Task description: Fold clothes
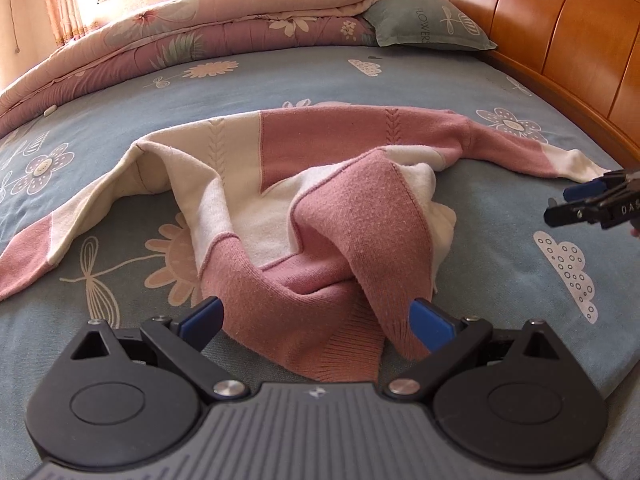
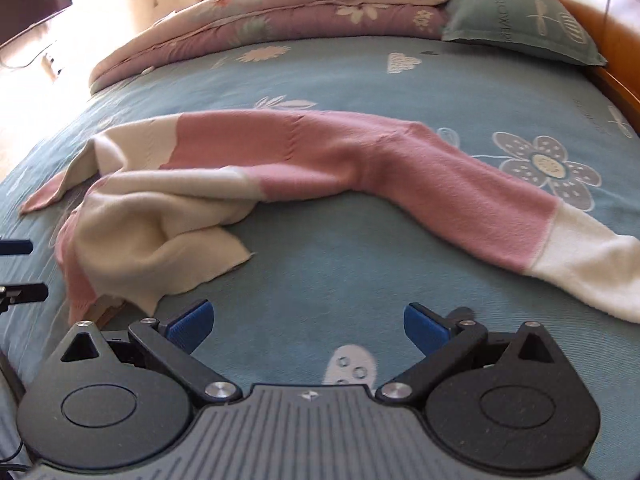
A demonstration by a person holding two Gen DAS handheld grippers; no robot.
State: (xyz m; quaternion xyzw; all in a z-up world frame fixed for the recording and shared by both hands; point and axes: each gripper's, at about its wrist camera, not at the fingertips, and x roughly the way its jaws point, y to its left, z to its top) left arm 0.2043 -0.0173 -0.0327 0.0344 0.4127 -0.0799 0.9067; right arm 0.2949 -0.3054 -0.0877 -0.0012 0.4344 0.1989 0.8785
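Since both sets of blue fingers are spread wide with nothing pinched between them, I'd say the folding basically hasn't started yet. The left gripper [image 1: 316, 322] sits right at the rumpled hem of the pink-and-cream sweater [image 1: 320, 168], its pads [image 1: 204, 318] straddling the ribbed edge, and the near fabric looks to be touching or just beside the right-hand pad, but the jaws aren't closed on it. The right gripper [image 2: 306, 326] hangs over bare blue bedsheet [image 2: 340, 256], fingers apart too, just short of the cream cuff of the long pink sleeve [image 2: 480, 208] that trails off toward it. From the left wrist view you can also catch that right gripper poking in at the far right edge, near the cuff. The sweater itself lies in the middle of the bed, spread out sideways: upper body fairly flat, both sleeves flung outward, but the lower half is bunched up into a heap with the hem flipped over itself. So nothing neat so far, no fold lines I can see. My guess at what's left is pretty much everything: flatten the bunched part, bring the sleeves in, then fold the body. A folded quilt [image 1: 200, 28] and pillow [image 1: 424, 20] sit well apart at the far side, near the wooden headboard [image 1: 560, 32].
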